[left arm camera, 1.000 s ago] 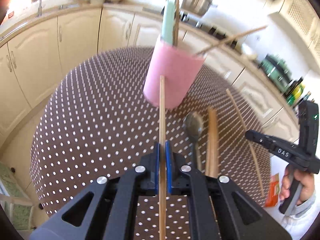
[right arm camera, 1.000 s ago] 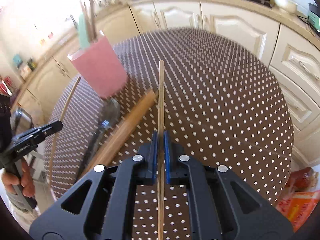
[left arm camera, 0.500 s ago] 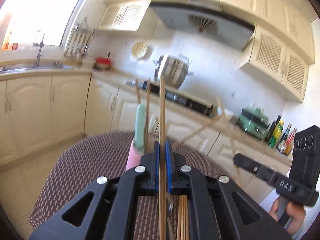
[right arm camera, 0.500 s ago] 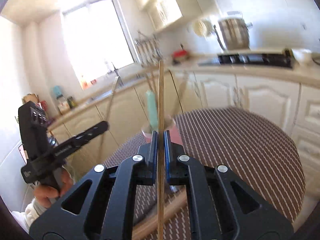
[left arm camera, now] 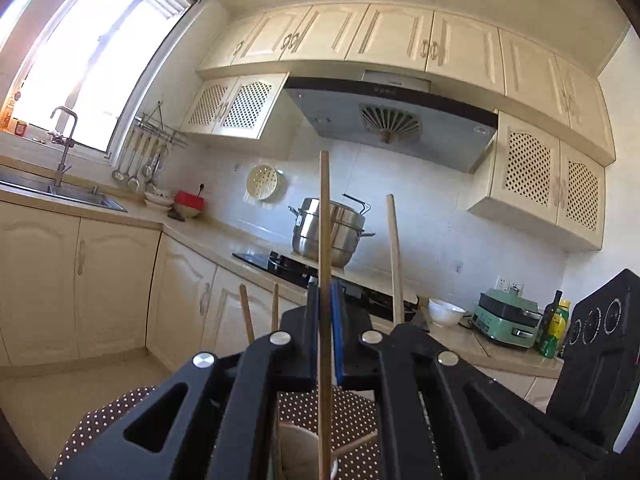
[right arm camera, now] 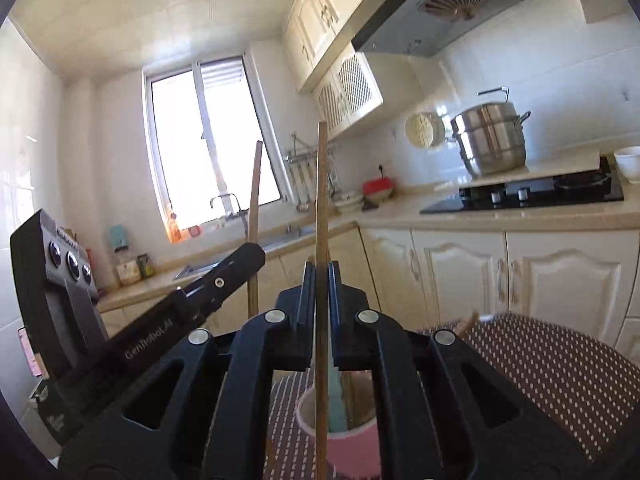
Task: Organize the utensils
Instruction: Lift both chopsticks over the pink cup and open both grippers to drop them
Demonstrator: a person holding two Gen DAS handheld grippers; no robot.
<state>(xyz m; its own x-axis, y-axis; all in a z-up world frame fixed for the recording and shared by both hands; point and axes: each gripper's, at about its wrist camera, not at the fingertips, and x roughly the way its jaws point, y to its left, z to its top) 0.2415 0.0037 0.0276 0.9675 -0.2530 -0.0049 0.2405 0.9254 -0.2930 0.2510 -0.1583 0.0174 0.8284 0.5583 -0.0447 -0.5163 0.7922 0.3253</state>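
My left gripper point(left arm camera: 325, 304) is shut on a wooden chopstick point(left arm camera: 325, 216) held upright; its lower end reaches the mouth of the pink cup point(left arm camera: 298, 446) below. My right gripper point(right arm camera: 321, 280) is shut on a second chopstick point(right arm camera: 321, 184), upright over the same pink cup point(right arm camera: 356, 446), which holds a mint-green utensil point(right arm camera: 335, 404) and other sticks. The left gripper's chopstick point(right arm camera: 253, 216) and body point(right arm camera: 160, 328) show at the left of the right wrist view. The right gripper's chopstick point(left arm camera: 395, 256) and body point(left arm camera: 600, 360) show at the right of the left wrist view.
The cup stands on a round table with a brown white-dotted cloth point(right arm camera: 560, 372). Behind are cream cabinets, a counter with a sink point(left arm camera: 60, 194), a black hob point(right arm camera: 528, 192) and a steel pot point(left arm camera: 330, 236). Two stick tips point(left arm camera: 246, 312) rise from the cup.
Both grippers have tilted up from facing the table to facing the kitchen walls, turning their chopsticks upright over the pink cup. Both stay shut on their chopsticks.
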